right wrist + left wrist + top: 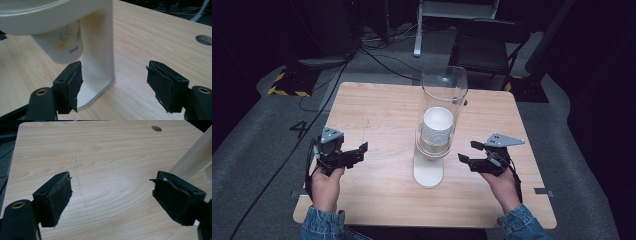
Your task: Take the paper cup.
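A cup dispenser stands mid-table: a clear tube (445, 85) on a cream stand (428, 172), with a stack of white paper cups (437, 125) inside. My left gripper (359, 153) rests left of it, open, and its pads (58, 197) have only bare wood between them. My right gripper (468, 151) sits just right of the stand, open and pointing at it. In the right gripper view, a flower-printed cup (62, 47) pokes out under the dispenser's ring, beside the stand's upright (98, 50); my right gripper (113, 75) holds nothing and stays short of the cup.
The wooden table (377, 110) has a round cable hole (465, 102) behind the dispenser, the same cable hole (156, 128) at far right in the left gripper view. A black chair (487, 45) and floor cables (382, 57) lie beyond the far edge.
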